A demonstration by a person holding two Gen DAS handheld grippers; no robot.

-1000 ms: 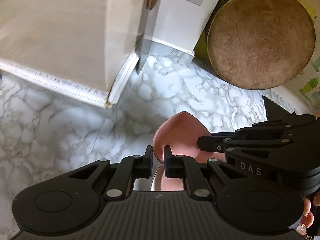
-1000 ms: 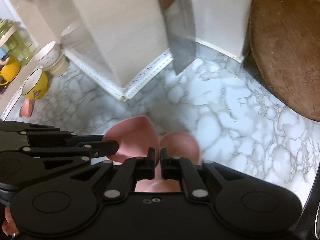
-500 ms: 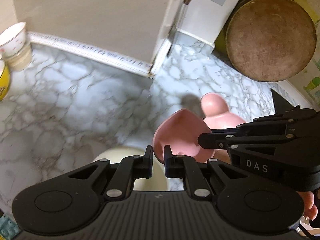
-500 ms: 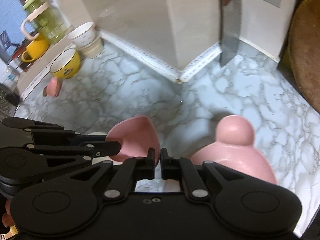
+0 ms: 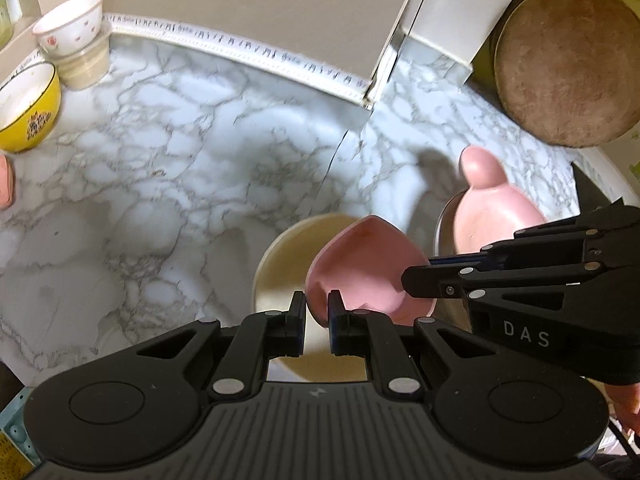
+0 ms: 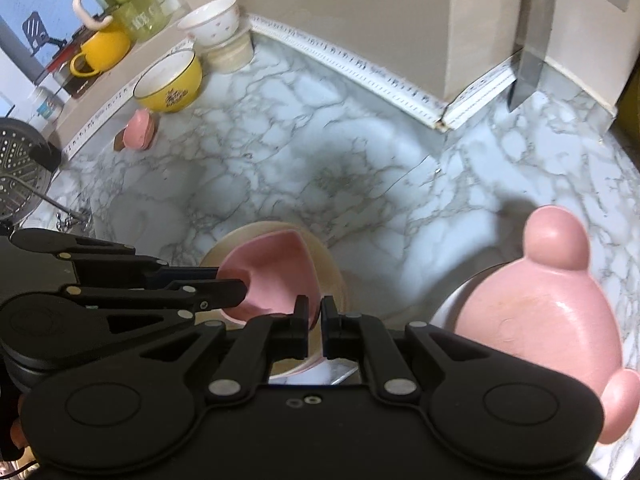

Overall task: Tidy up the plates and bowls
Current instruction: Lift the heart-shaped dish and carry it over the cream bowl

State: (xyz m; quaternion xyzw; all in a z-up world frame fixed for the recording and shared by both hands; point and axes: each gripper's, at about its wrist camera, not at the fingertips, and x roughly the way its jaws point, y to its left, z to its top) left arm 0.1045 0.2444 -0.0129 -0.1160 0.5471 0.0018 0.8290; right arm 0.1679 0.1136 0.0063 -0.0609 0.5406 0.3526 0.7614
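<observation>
Both tools, left tool (image 5: 316, 322) and right tool (image 6: 315, 326), have carried the clamped pink bowl (image 5: 366, 266) toward 9 o'clock, above the cream bowl (image 5: 288, 256), ready for nesting.

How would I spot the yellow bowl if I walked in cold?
Look along the marble counter to its far left edge by the wall. The yellow bowl stands there, just before a white bowl. It alone is bright yellow with a dark emblem on its side.
</observation>
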